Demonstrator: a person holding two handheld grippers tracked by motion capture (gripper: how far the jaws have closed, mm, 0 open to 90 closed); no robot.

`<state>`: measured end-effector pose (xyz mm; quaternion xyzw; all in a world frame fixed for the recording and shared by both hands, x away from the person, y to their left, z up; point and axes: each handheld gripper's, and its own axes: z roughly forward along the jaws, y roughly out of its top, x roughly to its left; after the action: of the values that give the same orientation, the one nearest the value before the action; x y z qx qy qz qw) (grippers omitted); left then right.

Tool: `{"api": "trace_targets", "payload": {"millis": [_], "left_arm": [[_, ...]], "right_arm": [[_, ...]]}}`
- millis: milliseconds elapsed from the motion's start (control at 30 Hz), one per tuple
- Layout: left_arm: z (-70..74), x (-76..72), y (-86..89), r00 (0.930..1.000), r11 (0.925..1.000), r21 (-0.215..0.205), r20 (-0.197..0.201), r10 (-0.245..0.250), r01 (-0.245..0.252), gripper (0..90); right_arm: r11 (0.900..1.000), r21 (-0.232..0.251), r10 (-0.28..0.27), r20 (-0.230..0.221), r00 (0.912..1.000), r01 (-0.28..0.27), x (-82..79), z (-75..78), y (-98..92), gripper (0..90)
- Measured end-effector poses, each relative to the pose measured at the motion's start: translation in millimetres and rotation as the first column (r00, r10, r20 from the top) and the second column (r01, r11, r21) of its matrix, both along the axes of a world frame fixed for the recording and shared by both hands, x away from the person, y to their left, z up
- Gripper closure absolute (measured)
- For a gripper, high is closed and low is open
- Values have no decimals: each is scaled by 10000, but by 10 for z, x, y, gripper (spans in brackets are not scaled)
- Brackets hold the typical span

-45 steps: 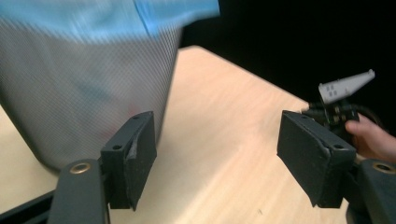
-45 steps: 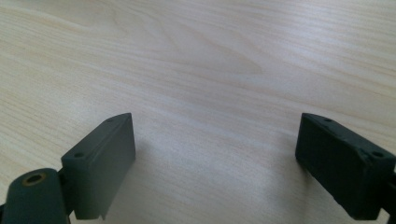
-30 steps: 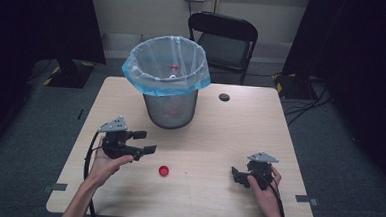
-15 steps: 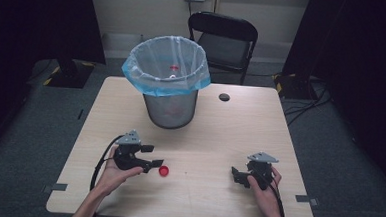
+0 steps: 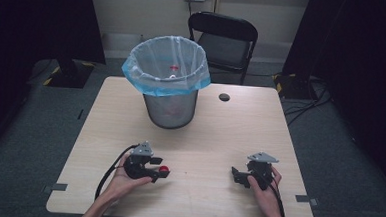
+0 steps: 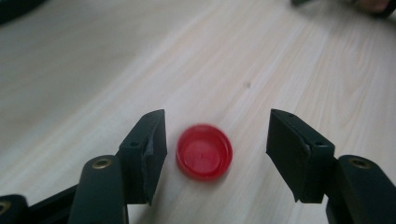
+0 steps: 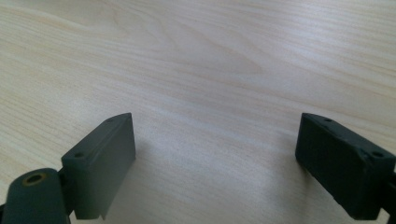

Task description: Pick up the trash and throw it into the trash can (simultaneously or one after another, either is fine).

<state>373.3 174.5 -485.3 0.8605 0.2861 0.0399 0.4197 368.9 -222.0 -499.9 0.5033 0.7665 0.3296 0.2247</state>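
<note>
The pickup looks barely begun: the left gripper [image 5: 156,170] sits low on the table [image 5: 214,134] with its jaws spread apart around the red bottle cap [image 6: 204,151], which lies flat on the wood between them, nearer one jaw and touched by neither. Closing, lifting and presumably carrying it to the wastebasket [image 5: 170,107] beyond are all still to do. The cap is a small round plastic disc with a shallow raised rim; the tabletop is pale, matte wood-grain laminate. The bin is grey metal mesh lined with a thin blue-edged plastic bag. Further right, the right gripper [image 7: 219,163] rests released, jaws wide over bare wood.
</note>
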Motion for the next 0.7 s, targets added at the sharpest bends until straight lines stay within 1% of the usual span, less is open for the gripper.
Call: {"api": "trace_targets", "payload": {"millis": [100,167,233,333,367,400,433,467,500,533,567,600,700], "left_arm": [[-49,-11,-24,10000,9997,262,39,15,-16,390],[-62,-15,-30,9999,9987,491,47,-118,116,414],[-66,-19,-38,9998,9985,542,180,-61,51,443],[-67,-27,-47,9987,9969,780,486,-121,83,496],[-67,-32,-53,9976,9956,929,669,-197,134,502],[-66,-50,-65,9955,9932,1164,924,-214,105,516],[-68,-68,-85,9932,9918,1278,1141,-221,74,549],[-64,-67,-84,9937,9912,1323,1102,-192,45,553],[-67,-67,-79,9936,9917,1283,1115,-163,19,553],[-64,-61,-68,9940,9910,1337,1088,-144,-2,570],[-70,-53,-64,9941,9930,1185,1076,-140,11,586],[-70,-53,-63,9941,9930,1181,1076,-136,8,588],[-65,-55,-64,9942,9918,1277,1067,-147,9,590]], "right_arm": [[10000,2,-1,-2,10000,1,0,0,0,114],[10000,1,5,3,10000,-5,0,0,0,113],[10000,1,0,-1,10000,0,0,0,0,114],[10000,-2,6,7,10000,-6,0,0,0,114],[10000,0,-2,-1,10000,2,0,0,0,114],[10000,-3,-1,2,10000,1,0,0,0,114],[10000,-6,6,9,10000,-6,0,0,0,114],[10000,1,-8,-1,10000,8,-1,0,1,114],[10000,2,-9,-3,10000,9,-1,0,1,114],[10000,-2,-3,2,10000,3,0,0,0,114],[10000,1,-3,0,10000,3,-1,0,0,114],[10000,-6,2,7,10000,-2,0,0,0,114],[10000,-3,-7,0,10000,7,-1,0,0,114]]}}
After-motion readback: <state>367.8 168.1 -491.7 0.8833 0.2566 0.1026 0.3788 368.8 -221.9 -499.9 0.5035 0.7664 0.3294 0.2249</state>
